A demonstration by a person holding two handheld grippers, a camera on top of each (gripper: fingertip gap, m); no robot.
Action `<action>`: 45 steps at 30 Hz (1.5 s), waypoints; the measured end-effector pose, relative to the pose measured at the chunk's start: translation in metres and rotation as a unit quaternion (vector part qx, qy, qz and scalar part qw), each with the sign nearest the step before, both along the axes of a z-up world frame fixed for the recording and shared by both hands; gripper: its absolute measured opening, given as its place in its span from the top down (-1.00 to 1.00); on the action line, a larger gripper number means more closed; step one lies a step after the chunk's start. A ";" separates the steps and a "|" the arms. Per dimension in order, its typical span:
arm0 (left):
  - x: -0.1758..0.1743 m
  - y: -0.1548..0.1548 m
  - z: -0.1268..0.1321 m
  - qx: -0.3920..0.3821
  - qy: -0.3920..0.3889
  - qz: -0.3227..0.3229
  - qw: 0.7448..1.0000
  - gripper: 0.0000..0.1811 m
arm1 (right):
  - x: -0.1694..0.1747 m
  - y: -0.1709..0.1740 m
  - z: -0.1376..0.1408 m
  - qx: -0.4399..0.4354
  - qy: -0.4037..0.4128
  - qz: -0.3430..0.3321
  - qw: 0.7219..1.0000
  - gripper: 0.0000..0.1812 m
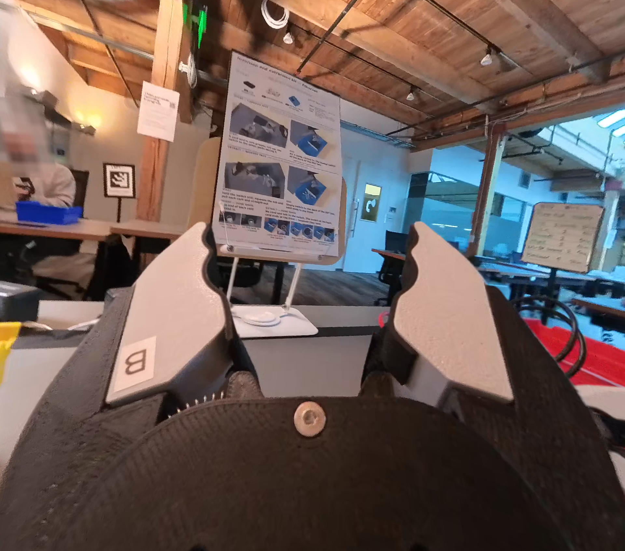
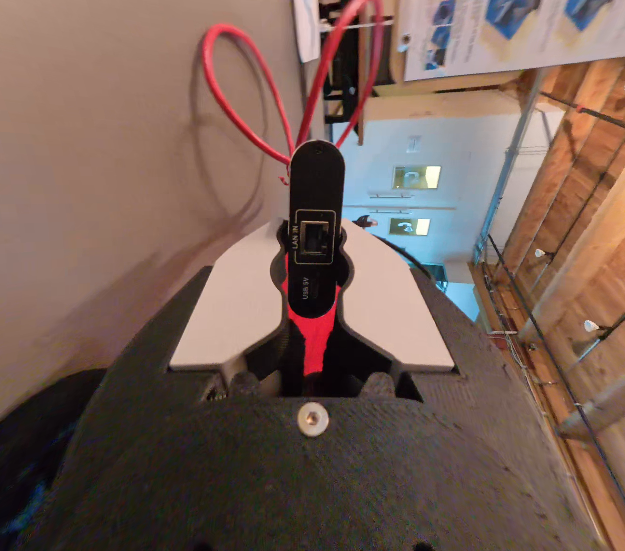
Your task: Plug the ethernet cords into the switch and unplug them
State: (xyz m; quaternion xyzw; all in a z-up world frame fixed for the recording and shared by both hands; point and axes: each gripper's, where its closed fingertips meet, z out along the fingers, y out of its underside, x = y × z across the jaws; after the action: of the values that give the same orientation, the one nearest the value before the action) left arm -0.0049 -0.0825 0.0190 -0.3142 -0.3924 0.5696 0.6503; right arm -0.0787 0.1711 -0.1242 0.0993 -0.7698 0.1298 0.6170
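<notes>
Switch sits clamped in my right claw, red cords looping beyond it above the bare counter; my left claw gapes wide, grasping nothing.

surface: grey table | on it: white stand base

My grippers' bodies are rough matt black plastic, fingers smooth grey. The switch I hold looks glossy black; the cord red, rubbery. Ceiling: bare wood.
</notes>
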 end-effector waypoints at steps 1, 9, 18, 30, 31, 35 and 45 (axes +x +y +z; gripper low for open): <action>0.001 0.002 0.001 -0.013 0.002 0.004 1.000 -0.16 | 0.000 -0.002 -0.010 0.011 -0.012 -0.003 1.000 0.73; 0.002 0.011 0.003 -0.057 0.005 0.015 0.998 -0.13 | 0.009 -0.009 -0.047 0.010 -0.133 0.000 0.991 0.73; -0.003 0.001 -0.002 -0.014 -0.019 0.002 1.000 -0.13 | 0.028 -0.014 -0.076 -0.012 -0.304 0.024 0.952 0.54; 0.048 0.015 0.052 -0.109 -0.004 -0.115 0.987 0.06 | 0.070 -0.045 0.052 -0.425 -0.410 0.438 0.678 -0.25; 0.059 0.010 0.057 -0.135 -0.012 -0.108 0.985 0.10 | 0.065 -0.041 0.060 -0.459 -0.379 0.454 0.663 -0.29; 0.102 -0.032 0.055 -0.212 -0.096 -0.048 0.971 0.11 | 0.065 -0.032 0.076 -0.494 -0.321 0.482 0.648 -0.44; 0.118 -0.126 -0.002 -0.157 -0.287 0.073 0.942 0.05 | 0.059 -0.025 0.082 -0.523 -0.294 0.476 0.643 -0.44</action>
State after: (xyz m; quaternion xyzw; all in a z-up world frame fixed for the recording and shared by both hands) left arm 0.1135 -0.2085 0.0170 -0.5325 -0.4899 0.5559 0.4092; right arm -0.0202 0.1464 -0.0419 0.0696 -0.5612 0.8090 0.1606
